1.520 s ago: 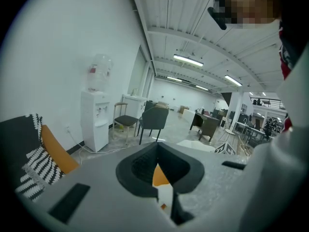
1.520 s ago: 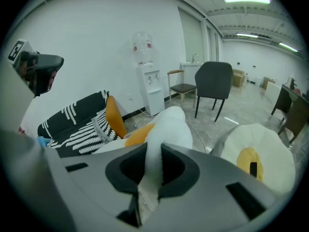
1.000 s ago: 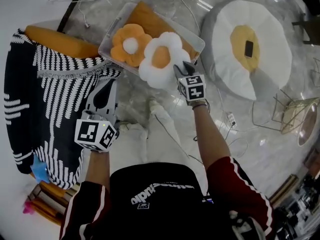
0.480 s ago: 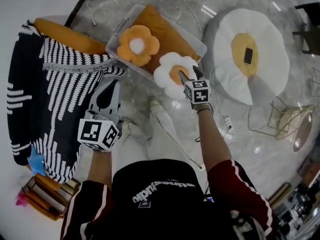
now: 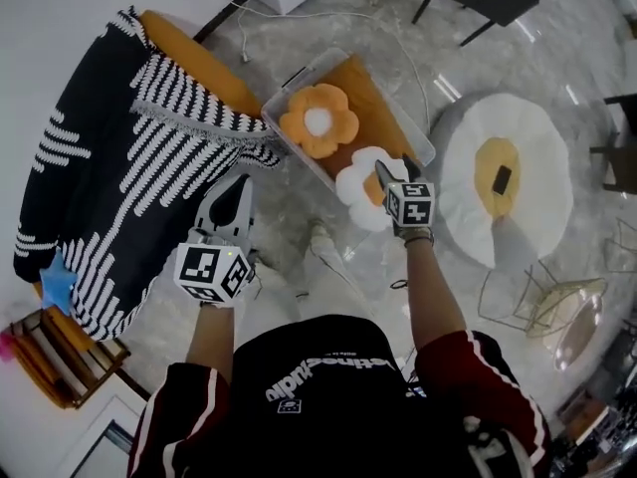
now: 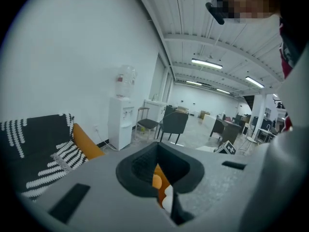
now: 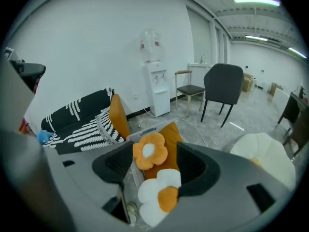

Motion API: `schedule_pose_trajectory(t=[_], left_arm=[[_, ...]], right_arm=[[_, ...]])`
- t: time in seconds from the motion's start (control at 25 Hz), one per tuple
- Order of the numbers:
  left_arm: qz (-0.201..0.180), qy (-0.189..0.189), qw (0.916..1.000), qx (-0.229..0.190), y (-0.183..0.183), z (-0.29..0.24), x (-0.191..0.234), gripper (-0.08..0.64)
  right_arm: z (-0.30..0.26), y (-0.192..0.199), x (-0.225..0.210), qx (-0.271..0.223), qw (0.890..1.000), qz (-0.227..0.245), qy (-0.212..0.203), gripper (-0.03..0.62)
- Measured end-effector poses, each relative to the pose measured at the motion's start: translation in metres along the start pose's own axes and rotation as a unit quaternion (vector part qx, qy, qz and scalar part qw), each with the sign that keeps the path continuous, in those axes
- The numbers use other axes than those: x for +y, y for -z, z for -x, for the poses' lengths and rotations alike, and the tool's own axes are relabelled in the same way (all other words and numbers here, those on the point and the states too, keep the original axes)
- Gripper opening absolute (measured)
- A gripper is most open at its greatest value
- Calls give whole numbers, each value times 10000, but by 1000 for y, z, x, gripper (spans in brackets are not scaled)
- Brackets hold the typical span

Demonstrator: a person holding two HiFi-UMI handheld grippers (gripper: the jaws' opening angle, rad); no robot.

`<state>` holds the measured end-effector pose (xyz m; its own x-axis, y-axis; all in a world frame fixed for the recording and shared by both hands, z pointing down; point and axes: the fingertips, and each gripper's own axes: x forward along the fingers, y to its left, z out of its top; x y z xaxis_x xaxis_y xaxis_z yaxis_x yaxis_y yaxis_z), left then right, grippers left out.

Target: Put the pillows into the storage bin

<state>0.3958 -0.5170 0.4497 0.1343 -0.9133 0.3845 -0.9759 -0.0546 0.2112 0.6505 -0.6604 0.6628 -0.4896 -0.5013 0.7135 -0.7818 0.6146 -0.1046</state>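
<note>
While a person (image 5: 328, 396) stands looking down at a grey marble floor (image 5: 328, 18), each hand holds a set of tongs out in front. A clear plastic storage bin (image 5: 291, 85) sits on the floor at the far centre, set at an angle. Inside it lies a flat orange cushion (image 5: 376, 103), with an orange flower pillow (image 5: 318, 120) that has a white centre resting on top towards the left. A white flower pillow (image 5: 356, 179) with an orange centre lies at the bin's near corner, overlapping the rim; whether it sits fully inside cannot be told.

The right tongs (image 5: 394, 170) hang just above that white pillow, pointing down at it. Their jaws have just been opening and now stand wide apart; the pillow shows below the gap between them, but the pads do not press on it.

The left tongs (image 5: 242, 182) hover over the floor to the left, near of the bin. Their jaws are drawn almost together, leaving only a sliver, and they hold nothing.

At the far left, a black-and-white striped throw (image 5: 129, 167) covers a sofa with an orange bolster (image 5: 199, 63). To the right lies a round floor cushion shaped like a fried egg (image 5: 518, 127), with a small dark object (image 5: 501, 178) on its yolk.
</note>
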Motion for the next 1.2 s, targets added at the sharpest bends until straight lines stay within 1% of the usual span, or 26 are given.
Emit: schedule_pose_trajectory(t=[0.16, 0.4, 0.6, 0.76, 0.88, 0.96, 1.12, 1.2], left_arm=[[102, -416, 9989, -185, -6, 30, 35, 2], [313, -986, 9930, -565, -11, 91, 83, 2], [355, -1503, 9838, -914, -22, 159, 127, 3], [493, -1958, 9742, -1013, -19, 225, 166, 3], [607, -2361, 9632, -1128, -16, 279, 193, 3], [636, -2654, 9536, -1274, -15, 318, 210, 3], [701, -3267, 9306, -1497, -4, 406, 242, 3], [771, -3565, 9183, -1536, 9, 450, 255, 3]], right_arm=[[-4, -37, 35, -117, 9989, 398, -232, 290], [-5, -81, 102, -332, 9942, 856, -555, 293], [-2, -120, 181, -575, 9865, 1226, -916, 299], [8, -132, 263, -586, 9767, 1532, -1383, 288], [19, -139, 329, -593, 9657, 1785, -1789, 278], [25, -146, 376, -617, 9545, 2044, -2081, 275], [40, -155, 485, -722, 9228, 2652, -2701, 273], [50, -155, 540, -766, 9077, 2815, -3016, 273]])
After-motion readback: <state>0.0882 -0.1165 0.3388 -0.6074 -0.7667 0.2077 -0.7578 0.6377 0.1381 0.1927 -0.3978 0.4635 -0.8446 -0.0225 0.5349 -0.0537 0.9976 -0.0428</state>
